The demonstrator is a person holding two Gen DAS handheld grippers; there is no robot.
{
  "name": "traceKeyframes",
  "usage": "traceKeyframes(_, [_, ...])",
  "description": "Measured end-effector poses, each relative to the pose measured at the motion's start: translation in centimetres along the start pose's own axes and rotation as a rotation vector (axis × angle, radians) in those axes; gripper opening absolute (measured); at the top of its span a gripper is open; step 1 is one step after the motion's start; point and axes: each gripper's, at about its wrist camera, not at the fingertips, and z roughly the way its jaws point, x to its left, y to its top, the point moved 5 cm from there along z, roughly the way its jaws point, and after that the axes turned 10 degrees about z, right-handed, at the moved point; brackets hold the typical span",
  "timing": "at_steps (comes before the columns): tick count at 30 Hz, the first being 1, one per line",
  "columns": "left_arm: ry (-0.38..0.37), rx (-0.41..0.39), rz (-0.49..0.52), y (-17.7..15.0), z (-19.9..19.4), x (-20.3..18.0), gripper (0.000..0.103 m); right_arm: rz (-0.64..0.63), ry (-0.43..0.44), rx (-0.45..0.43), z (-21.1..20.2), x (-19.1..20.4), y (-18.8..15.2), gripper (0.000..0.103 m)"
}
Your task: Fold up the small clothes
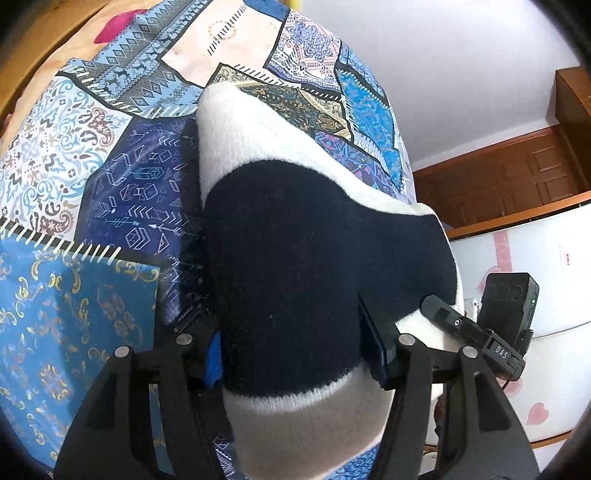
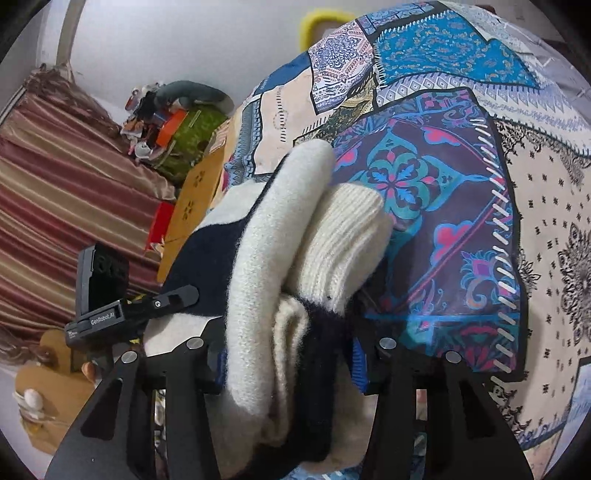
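One sweater (image 1: 295,258), cream and navy, bunched thick between my two claws and lifted over the bed. My left claw (image 1: 299,354) is clamped about half open on a fat navy band of it, cream wool spilling out below the fingers and running ahead to a rounded cream end. My right claw (image 2: 288,354) is squeezed a little narrower on stacked folds (image 2: 258,295); from this side I count at least three cream layers with navy tucked between, which the left view hides under one smooth navy face. The left view shows my right claw's tip (image 1: 454,321) poking in just right of the wool; the right view shows my left claw's tip (image 2: 162,302) just left of it. Beyond and beneath both claws lies one patchwork quilt (image 1: 110,184). Only the right view catches one striped curtain (image 2: 74,184) far left and one yellow handle (image 2: 321,22) up ahead.
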Motion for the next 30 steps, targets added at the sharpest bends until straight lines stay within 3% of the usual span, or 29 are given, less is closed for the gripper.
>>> traceKeyframes(6, [0.082,-0.033,0.047,-0.4,-1.6,-0.4,0.063,-0.051,-0.060,-0.039,-1.8,0.1,-0.8,0.050])
traceKeyframes(14, [0.308,-0.152,0.211,-0.9,-6.5,-3.3,0.062,-0.172,-0.111,-0.218,-7.7,2.5,-1.0,0.050])
traceKeyframes(19, [0.381,-0.289,0.328,-1.3,-10.5,-8.2,0.062,-0.272,-0.113,-0.356,-11.4,5.8,-1.8,0.050])
traceKeyframes(30, [0.454,-0.610,0.551,-5.7,-19.2,-19.1,0.062,-0.457,-0.056,-0.644,-18.4,13.2,-6.5,0.050])
